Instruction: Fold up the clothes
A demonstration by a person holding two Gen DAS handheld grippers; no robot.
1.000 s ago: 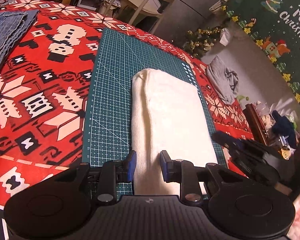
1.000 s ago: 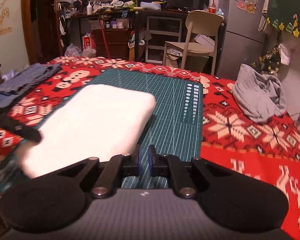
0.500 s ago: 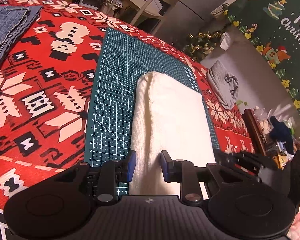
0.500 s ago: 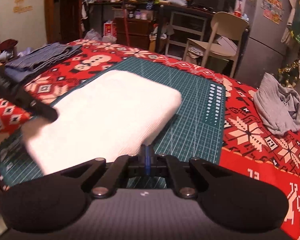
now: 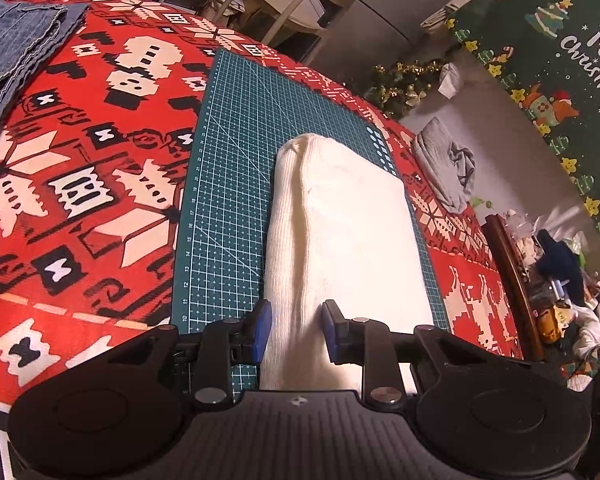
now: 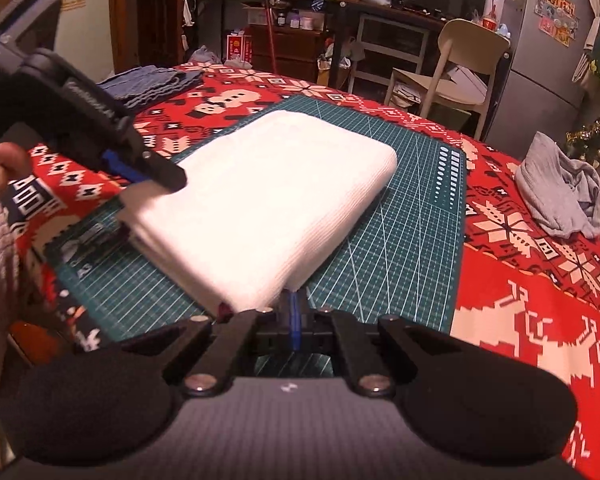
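Now my left gripper [image 5: 295,330] straddles the folded white sweater's [image 5: 348,236] thick six-o'clock edge on the cutting mat [image 5: 228,184], steadying it, while my right gripper [image 6: 295,322], pressed fully together and empty, noses its corner.

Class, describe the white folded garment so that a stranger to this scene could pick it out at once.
Find the red patterned tablecloth, then the green cutting mat on it. The white folded garment lies on that mat as a neat thick rectangle. The denim pile and the crumpled grey cloth both lie off the mat.
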